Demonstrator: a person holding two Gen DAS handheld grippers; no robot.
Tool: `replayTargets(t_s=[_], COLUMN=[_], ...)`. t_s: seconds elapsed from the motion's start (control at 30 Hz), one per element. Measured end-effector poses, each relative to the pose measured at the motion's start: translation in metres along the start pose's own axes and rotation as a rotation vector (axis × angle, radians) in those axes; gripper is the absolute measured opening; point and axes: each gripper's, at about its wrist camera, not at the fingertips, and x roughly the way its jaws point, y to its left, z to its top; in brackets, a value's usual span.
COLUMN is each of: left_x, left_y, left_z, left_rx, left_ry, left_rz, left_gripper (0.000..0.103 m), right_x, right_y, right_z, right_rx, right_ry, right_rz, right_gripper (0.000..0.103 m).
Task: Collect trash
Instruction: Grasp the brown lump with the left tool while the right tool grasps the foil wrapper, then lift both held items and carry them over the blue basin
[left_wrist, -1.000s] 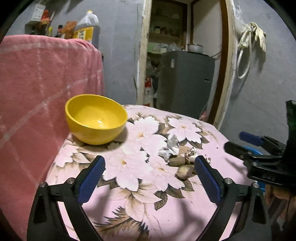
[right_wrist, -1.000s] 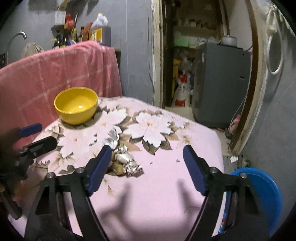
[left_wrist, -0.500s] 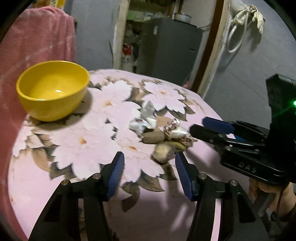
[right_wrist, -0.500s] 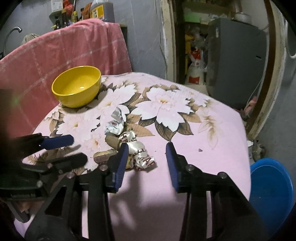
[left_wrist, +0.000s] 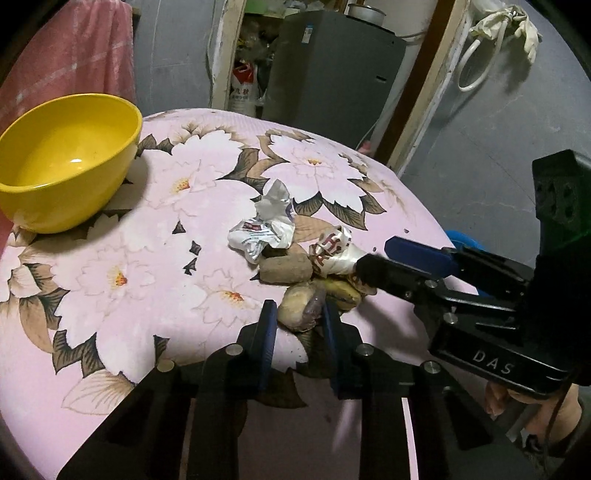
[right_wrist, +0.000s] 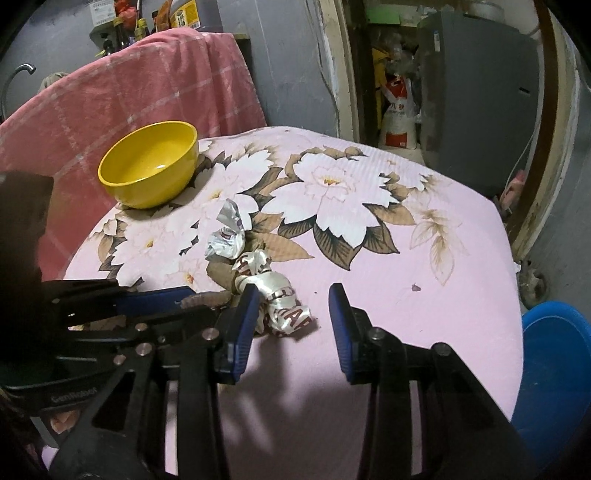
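A small heap of trash lies on the pink flowered tablecloth (left_wrist: 147, 258): a crumpled silver wrapper (left_wrist: 266, 225), a brown roll (left_wrist: 284, 269), a white wrapper with red letters (left_wrist: 332, 251) and a brownish lump (left_wrist: 299, 310). My left gripper (left_wrist: 299, 325) is closing, and its blue pads press the lump from both sides. My right gripper (right_wrist: 293, 314) stands partly open around the white wrapper (right_wrist: 280, 302); its left pad touches the wrapper and its right pad stands apart. A yellow bowl (left_wrist: 66, 158) sits at the far left, holding nothing.
A pink towel (right_wrist: 147, 85) hangs over something behind the bowl (right_wrist: 147, 162). A blue bin (right_wrist: 546, 369) stands on the floor past the table's right edge. A grey cabinet (left_wrist: 332, 62) fills the doorway beyond. A hand (left_wrist: 532, 406) holds the right gripper.
Both grippers came down and forward to the trash heap while narrowing their jaws. The left jaws went from wide apart to pinching the brownish lump; the right jaws now straddle the white wrapper.
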Motion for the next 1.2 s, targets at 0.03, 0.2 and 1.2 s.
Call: replayTargets(t_s=[0.03,0.2,1.2], left_x=[-0.003,-0.017,-0.120], left_y=[0.001,0.011,-0.085], left_z=[-0.001,-0.005,0.017], left_rx=[-0.004,-0.037,0.023], left_ry=[-0.008,-0.045,-0.518], left_rz=[0.012,0.054,-0.106], left_gripper=[0.020,0.020,0.020], right_x=[0.002,0.014,-0.183], right_y=[0.001,0.007,0.002], right_z=[0.000,0.001,-0.009], right_rx=[-0.002,-0.033,0.036], right_ry=[0.009,0.051,-0.487], right_rz=[0.005,0.016,-0.116], right_gripper=[0.060,0.060,0.040])
